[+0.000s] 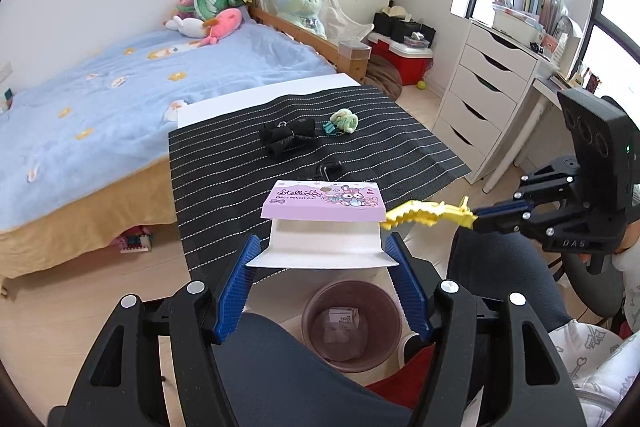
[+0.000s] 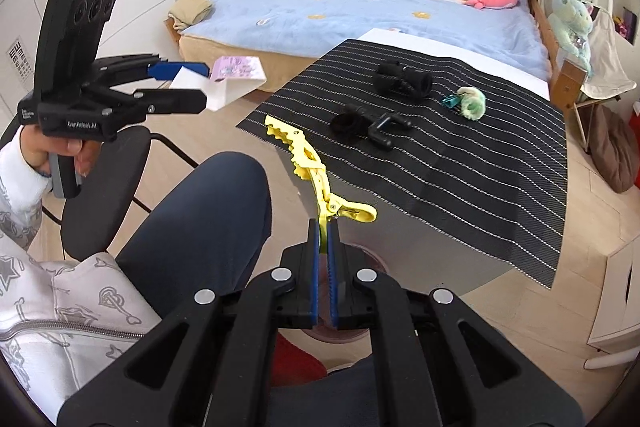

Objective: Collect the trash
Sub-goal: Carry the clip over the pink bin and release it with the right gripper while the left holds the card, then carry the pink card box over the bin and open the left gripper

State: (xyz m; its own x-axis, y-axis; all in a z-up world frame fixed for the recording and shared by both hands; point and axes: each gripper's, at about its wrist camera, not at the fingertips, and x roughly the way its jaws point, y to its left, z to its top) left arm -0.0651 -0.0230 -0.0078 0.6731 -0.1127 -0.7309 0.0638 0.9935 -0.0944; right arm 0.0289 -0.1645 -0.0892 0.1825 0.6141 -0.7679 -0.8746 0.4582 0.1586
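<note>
My left gripper point(image 1: 324, 251) is shut on a folded pink-and-white pencil-cap card package point(image 1: 324, 223) and holds it in the air above a brown trash bin point(image 1: 352, 327) on the floor. The bin holds a small box and paper. The package also shows in the right wrist view point(image 2: 232, 79), with the left gripper point(image 2: 188, 87) beside it. My right gripper point(image 2: 324, 231) is shut on a yellow hair clip point(image 2: 312, 167), held above my lap near the table edge. The clip also shows in the left wrist view point(image 1: 428, 215), in the right gripper point(image 1: 476, 217).
A table with a black striped mat point(image 2: 460, 155) carries black hair rolls point(image 2: 400, 79), a black clip point(image 2: 384, 127), a green scrunchie point(image 2: 472, 103) and a small teal clip point(image 2: 450, 101). A bed point(image 1: 120, 99), white drawers point(image 1: 480, 99) and my legs point(image 2: 208, 219) surround it.
</note>
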